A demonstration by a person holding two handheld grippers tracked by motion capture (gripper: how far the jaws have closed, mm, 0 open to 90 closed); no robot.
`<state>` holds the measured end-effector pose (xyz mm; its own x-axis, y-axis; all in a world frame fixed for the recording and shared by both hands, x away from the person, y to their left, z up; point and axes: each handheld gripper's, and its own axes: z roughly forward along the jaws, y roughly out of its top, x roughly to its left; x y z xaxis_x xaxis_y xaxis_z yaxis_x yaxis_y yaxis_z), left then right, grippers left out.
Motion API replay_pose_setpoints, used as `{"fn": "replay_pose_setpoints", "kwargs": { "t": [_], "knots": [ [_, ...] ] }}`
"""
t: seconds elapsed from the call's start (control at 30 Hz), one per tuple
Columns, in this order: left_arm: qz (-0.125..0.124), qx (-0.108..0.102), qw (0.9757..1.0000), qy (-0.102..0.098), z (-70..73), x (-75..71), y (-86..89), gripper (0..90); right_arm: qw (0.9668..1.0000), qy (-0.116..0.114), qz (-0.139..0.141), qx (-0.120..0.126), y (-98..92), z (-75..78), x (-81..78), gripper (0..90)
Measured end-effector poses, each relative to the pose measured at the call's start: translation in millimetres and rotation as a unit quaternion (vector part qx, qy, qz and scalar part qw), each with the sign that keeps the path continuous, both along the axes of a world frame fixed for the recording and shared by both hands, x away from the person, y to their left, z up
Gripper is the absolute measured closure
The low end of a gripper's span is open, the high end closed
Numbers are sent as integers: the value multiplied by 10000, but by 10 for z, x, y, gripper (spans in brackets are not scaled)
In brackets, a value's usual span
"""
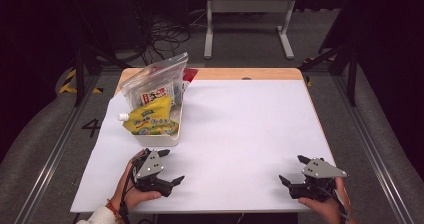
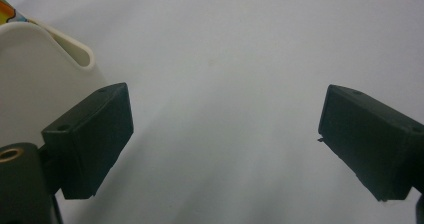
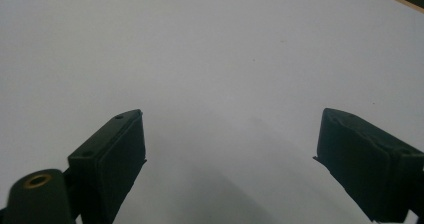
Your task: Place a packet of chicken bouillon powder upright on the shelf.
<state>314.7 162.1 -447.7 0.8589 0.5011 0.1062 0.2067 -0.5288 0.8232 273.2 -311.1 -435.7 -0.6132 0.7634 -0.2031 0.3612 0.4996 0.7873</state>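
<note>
My left gripper (image 1: 171,166) sits just in front of the white rounded plastic tub (image 1: 159,138), jaws spread wide and holding nothing. The tub holds a yellow spouted pouch (image 1: 148,118) and a clear zip bag of packets (image 1: 155,81). My right gripper (image 1: 294,170) rests well to the right of the tub on the white table sheet (image 1: 240,129), likewise released and empty.

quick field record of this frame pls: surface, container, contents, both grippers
surface: white table
container: white bin, far left of the table
contents: yellow spout pouch in front, clear zip bag of packets behind
left gripper: open, nothing between its fingers, just in front of the bin
right gripper: open, nothing between its fingers, over bare table
</note>
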Motion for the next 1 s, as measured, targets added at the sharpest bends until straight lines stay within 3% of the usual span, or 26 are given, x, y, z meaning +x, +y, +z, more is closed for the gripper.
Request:
{"fn": "replay_pose_setpoints", "kwargs": {
  "t": [0.23, 0.47, 0.53, 1.0],
  "knots": [
    [-1, 80, 10000, -40, -6, -12, 12, 80, 10000, -2, 29, -23, 14, -9, -1, 112],
    [48, 8, 10000, -40, 0, -24, 59, 80, 9999, -35, 108, 2, 94, 3, -5, 112],
    [210, -51, 9996, -178, 18, -19, 86, 94, 9999, -17, 152, 12, 102, -5, -1, 112],
    [210, -26, 9997, -72, -4, 19, 88, 91, 9998, 55, 162, 83, 83, -33, 24, 115]
  ]
}}
